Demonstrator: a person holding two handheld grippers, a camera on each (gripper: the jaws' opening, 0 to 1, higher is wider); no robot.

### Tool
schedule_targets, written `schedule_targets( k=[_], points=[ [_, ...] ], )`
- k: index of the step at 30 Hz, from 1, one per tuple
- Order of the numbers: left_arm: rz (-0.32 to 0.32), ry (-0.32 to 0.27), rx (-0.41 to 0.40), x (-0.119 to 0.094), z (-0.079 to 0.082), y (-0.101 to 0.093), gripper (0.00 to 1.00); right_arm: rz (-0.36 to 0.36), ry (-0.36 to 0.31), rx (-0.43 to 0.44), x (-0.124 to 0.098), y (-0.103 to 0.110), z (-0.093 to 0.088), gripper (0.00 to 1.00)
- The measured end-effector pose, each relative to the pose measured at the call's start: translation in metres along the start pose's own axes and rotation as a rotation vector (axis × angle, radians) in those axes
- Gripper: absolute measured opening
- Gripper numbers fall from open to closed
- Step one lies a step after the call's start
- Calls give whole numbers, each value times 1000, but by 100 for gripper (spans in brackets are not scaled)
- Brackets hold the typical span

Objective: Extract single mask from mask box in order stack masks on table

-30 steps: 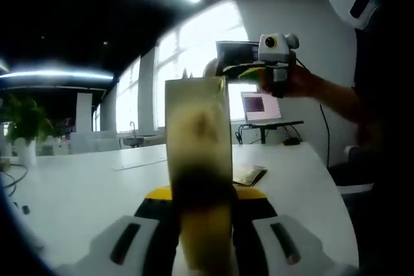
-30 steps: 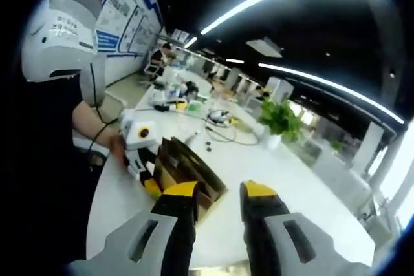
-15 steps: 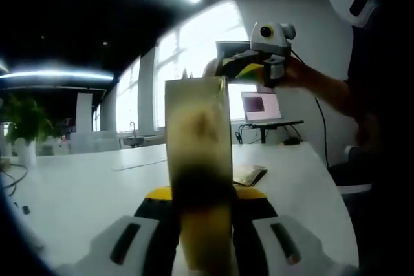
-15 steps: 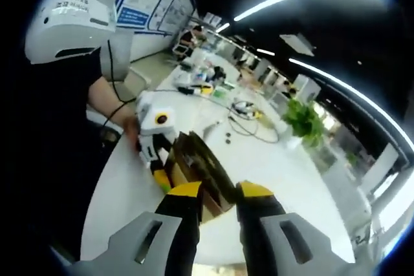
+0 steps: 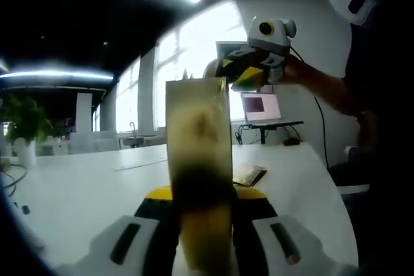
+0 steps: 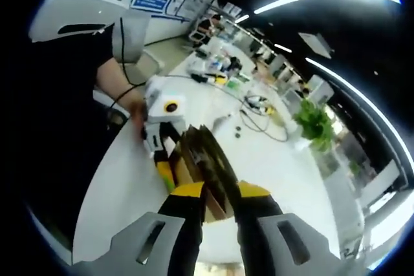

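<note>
The left gripper view looks level across the bench (image 5: 77, 192), pressed close against the mask box (image 5: 198, 159). The right gripper view looks steeply down on that box (image 6: 208, 171) from above. Both share box and bench (image 6: 123, 185).

Mask box (image 5: 198, 179) upright on the table (image 5: 84, 192), between the jaws of the left hand-held gripper (image 5: 202, 208). Right hand-held gripper (image 5: 249, 72) above the box's far top edge, right of centre. Flat packet (image 5: 249, 174) on the table just right of the box. Potted plant (image 5: 26, 127) far left. Laptop (image 5: 261, 106) far behind, right.
</note>
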State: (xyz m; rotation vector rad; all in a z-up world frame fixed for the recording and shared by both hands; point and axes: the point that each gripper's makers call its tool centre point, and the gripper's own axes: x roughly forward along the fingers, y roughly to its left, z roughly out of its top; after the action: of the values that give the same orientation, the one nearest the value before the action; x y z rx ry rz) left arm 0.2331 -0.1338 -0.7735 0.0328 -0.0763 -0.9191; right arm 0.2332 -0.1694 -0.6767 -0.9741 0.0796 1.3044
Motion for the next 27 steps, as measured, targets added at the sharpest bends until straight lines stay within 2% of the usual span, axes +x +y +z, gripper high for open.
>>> schedule_targets(
  k=[8, 18, 27],
  points=[
    [0, -3, -1, 0, 1, 0, 33, 32, 33, -45, 7, 1, -1, 10],
    [-1, -9, -3, 0, 2, 1, 33, 32, 65, -77, 8, 3, -7, 8],
    [0, -12, -3, -1, 2, 1, 33, 70, 136, -196, 14, 2, -6, 4]
  ],
)
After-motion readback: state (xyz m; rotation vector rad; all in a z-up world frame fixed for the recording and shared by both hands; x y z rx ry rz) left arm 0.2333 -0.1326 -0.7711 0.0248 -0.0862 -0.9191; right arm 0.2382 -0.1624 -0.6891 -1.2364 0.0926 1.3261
